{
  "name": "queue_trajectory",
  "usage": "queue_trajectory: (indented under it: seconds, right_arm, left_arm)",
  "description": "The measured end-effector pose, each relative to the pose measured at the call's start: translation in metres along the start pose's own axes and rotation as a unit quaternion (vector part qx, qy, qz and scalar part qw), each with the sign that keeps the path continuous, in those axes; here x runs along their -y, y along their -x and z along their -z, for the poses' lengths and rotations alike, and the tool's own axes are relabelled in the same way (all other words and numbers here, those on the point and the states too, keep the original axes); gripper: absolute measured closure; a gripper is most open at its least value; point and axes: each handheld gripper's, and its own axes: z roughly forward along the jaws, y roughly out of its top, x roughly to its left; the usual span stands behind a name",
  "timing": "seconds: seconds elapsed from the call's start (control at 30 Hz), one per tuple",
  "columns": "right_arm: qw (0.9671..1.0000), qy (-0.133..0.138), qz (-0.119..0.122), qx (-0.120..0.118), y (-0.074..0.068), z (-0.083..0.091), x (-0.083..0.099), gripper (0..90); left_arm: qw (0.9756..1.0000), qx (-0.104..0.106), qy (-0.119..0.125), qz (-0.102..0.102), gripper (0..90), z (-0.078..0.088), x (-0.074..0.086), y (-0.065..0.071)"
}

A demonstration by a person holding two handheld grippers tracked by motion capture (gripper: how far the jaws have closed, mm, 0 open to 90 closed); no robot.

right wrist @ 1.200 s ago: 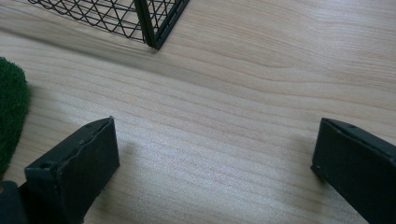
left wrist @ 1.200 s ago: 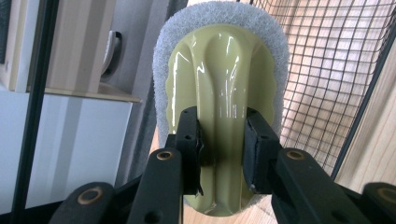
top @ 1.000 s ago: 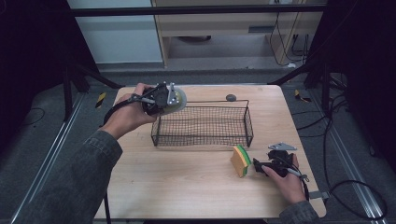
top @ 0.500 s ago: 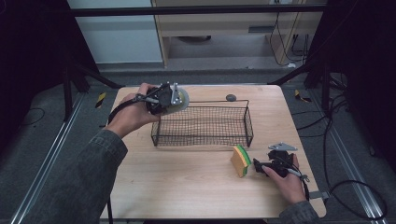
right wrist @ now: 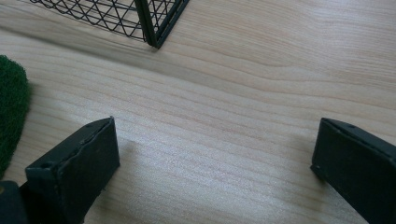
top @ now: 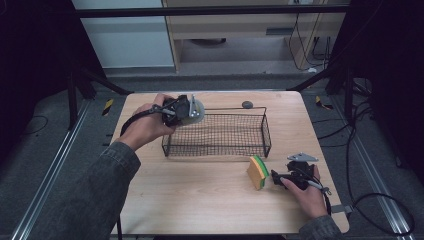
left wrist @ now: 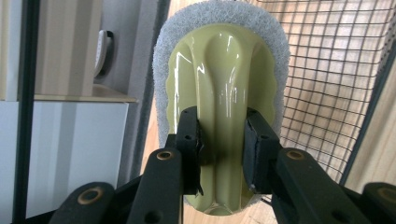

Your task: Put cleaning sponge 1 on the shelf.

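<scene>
Currently left gripper (top: 186,111) clamped on a handled scrub pad (left wrist: 219,93): pale green glossy plastic grip, grey-white fibrous pad edging round it; both jaws pinching the raised centre ridge of the grip in the left gripper view; pads pressed against the plastic, no gap. From the high view, scrub pad held in the air at the rear left corner of the wire basket (top: 216,134), just above its rim, pad face turned toward the basket; left hand (top: 145,127) wrapped round the gripper body; grey sleeve (top: 85,200) entering from the bottom left.

Right gripper (top: 280,176) released; jaws wide apart in the right gripper view, nothing but bare wood between them; resting low on the table (top: 200,200) near its front right edge; right hand (top: 307,192) behind it. Yellow-and-green sponge (top: 258,171) standing on edge just beside the right gripper's tips, in front of the basket's near right corner; green scouring side seen at the left edge of the right gripper view; contact with the jaw not resolvable. Basket corner at top of that same view, apart from the jaws.

Small dark round object (top: 247,104) on the table behind the basket's far rim; type not identifiable.
</scene>
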Motion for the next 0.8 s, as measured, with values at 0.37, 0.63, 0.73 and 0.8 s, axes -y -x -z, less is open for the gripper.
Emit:
queue_trajectory:
  seconds: [0.37,0.63,0.73,0.8]
  right_arm:
    - [1.0000,0.000,-0.002,-0.001,0.000,0.000,0.000,0.9]
    - [1.0000,0.000,0.000,0.000,0.000,0.000,0.000,0.9]
    - [1.0000,0.000,0.000,0.000,0.000,0.000,0.000,0.9]
    - [1.0000,0.000,0.000,0.000,0.000,0.000,0.000,0.9]
  left_arm:
    - [0.9999,0.014,-0.009,-0.003,70.6,-0.008,0.003,0.003]
    - [0.9992,0.037,-0.009,-0.009,70.7,-0.022,0.003,0.012]
    - [0.9989,0.044,-0.015,-0.009,70.7,-0.028,0.005,0.015]
    - [0.9985,0.050,-0.018,-0.010,70.6,-0.032,0.007,0.016]
